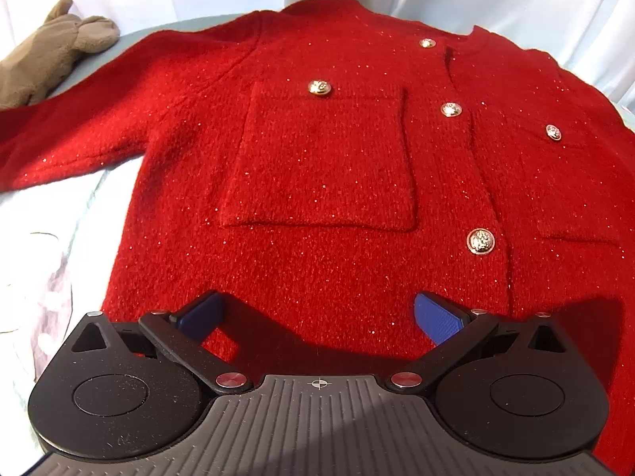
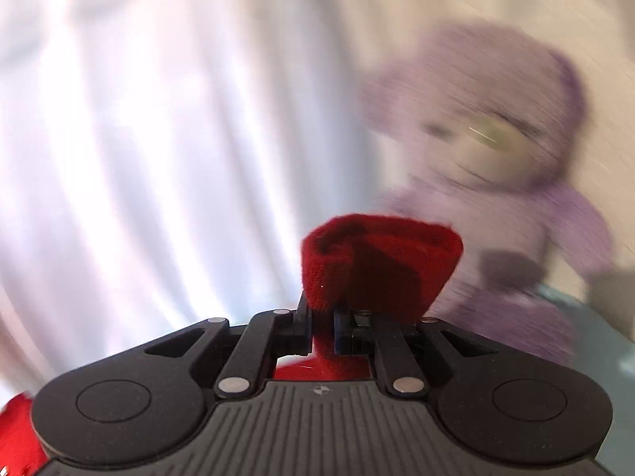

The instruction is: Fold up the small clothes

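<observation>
A small red knitted cardigan (image 1: 317, 158) with gold buttons and two patch pockets lies flat, front up, filling the left wrist view. My left gripper (image 1: 317, 317) hovers over its lower hem, jaws wide open, blue pads (image 1: 436, 319) clear of the cloth. In the right wrist view my right gripper (image 2: 322, 329) is shut on a fold of red knit (image 2: 377, 261), seemingly a cuff or sleeve end of the cardigan, which sticks up above the pinched fingers. That view is blurred.
A brown fleece item (image 1: 51, 63) lies at the far left of the grey-blue table (image 1: 166, 27). White cloth (image 1: 47, 238) covers the near left. A purple plush bear (image 2: 496, 166) sits at the right before a pale curtain (image 2: 158, 139).
</observation>
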A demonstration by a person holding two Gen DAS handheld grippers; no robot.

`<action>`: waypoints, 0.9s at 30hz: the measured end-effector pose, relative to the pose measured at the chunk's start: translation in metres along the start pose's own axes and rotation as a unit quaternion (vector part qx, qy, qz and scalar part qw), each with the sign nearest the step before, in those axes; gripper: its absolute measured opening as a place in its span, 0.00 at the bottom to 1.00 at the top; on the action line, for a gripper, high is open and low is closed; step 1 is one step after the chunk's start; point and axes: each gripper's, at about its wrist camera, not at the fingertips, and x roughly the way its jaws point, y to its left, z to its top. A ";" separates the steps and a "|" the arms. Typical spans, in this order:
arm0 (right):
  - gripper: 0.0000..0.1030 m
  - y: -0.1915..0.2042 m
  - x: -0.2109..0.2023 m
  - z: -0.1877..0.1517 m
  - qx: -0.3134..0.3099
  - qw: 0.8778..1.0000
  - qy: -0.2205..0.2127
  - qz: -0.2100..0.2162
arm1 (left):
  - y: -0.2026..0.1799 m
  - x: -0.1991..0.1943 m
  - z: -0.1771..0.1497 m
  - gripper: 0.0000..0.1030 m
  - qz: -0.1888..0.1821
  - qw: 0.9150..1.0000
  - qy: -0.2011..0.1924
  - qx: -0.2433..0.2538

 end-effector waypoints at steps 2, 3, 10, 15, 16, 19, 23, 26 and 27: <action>0.08 0.052 -0.014 -0.002 -0.043 0.996 -0.010 0.074 | 0.001 0.000 0.001 1.00 0.000 1.000 0.001 -0.003; 0.08 0.076 -0.020 -0.006 -0.061 0.992 -0.007 0.114 | 0.000 0.001 0.001 1.00 -0.001 1.000 0.000 -0.004; 0.62 0.210 -0.018 -0.095 -0.165 0.942 0.102 0.273 | 0.009 -0.003 0.007 1.00 -0.019 1.000 -0.008 -0.022; 0.68 0.199 -0.016 -0.127 -0.143 0.936 0.179 0.269 | 0.015 -0.018 0.024 1.00 -0.096 0.994 -0.047 -0.038; 0.68 0.187 -0.018 -0.126 -0.125 0.939 0.187 0.259 | 0.014 -0.019 0.032 1.00 -0.125 0.990 -0.053 -0.045; 0.68 0.156 -0.038 -0.122 -0.074 0.948 0.200 0.238 | 0.007 -0.014 0.055 1.00 -0.219 0.971 -0.065 -0.063; 0.68 0.114 -0.056 -0.120 -0.009 0.955 0.207 0.214 | -0.014 0.013 0.082 1.00 -0.313 0.945 -0.030 -0.089; 0.68 0.092 -0.066 -0.120 0.029 0.955 0.216 0.202 | -0.029 0.033 0.091 1.00 -0.334 0.937 -0.003 -0.100; 0.68 0.086 -0.069 -0.120 0.036 0.955 0.218 0.198 | -0.034 0.039 0.092 0.99 -0.331 0.938 0.005 -0.099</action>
